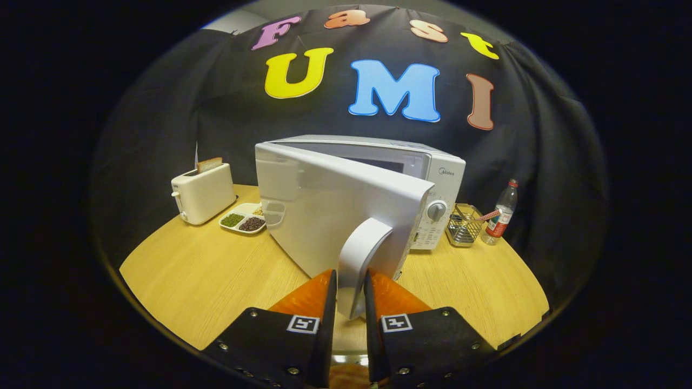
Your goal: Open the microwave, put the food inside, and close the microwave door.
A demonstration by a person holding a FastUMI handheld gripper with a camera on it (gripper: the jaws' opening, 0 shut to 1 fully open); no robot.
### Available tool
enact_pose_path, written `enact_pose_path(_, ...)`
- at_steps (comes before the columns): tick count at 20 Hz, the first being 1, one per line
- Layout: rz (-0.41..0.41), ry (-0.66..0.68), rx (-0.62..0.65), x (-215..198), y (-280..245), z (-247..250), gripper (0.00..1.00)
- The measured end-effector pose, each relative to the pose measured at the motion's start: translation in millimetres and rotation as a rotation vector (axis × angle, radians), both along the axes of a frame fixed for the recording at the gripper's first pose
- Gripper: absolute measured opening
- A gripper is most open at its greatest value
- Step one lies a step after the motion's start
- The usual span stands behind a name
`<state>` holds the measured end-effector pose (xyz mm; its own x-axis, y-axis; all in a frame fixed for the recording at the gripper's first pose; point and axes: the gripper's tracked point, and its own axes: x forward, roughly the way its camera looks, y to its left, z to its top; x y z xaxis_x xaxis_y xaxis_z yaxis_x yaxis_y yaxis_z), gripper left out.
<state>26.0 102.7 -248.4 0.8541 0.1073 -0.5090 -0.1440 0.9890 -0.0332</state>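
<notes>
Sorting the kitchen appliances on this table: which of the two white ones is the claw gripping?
The white microwave, not the cream toaster holding a bread slice. The claw is clamped on the curved handle of the microwave's half-open door.

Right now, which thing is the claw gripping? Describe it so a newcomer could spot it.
Start at the white microwave on the wooden table; its door stands swung open. At the door's free edge is a curved white handle, pinched between the fingers of the claw. It alone arches out from the flat panel.
</notes>
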Motion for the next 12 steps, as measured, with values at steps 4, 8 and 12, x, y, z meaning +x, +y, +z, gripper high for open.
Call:
enact_pose_path(4,0.008,-0.003,-0.002,-17.7,20.6,3.4,0.27)
enact_pose_path(8,0.019,-0.007,-0.023,-35.6,43.6,5.1,0.27)
enact_pose_path(12,0.049,-0.023,-0.05,-54.4,75.4,6.4,0.27)
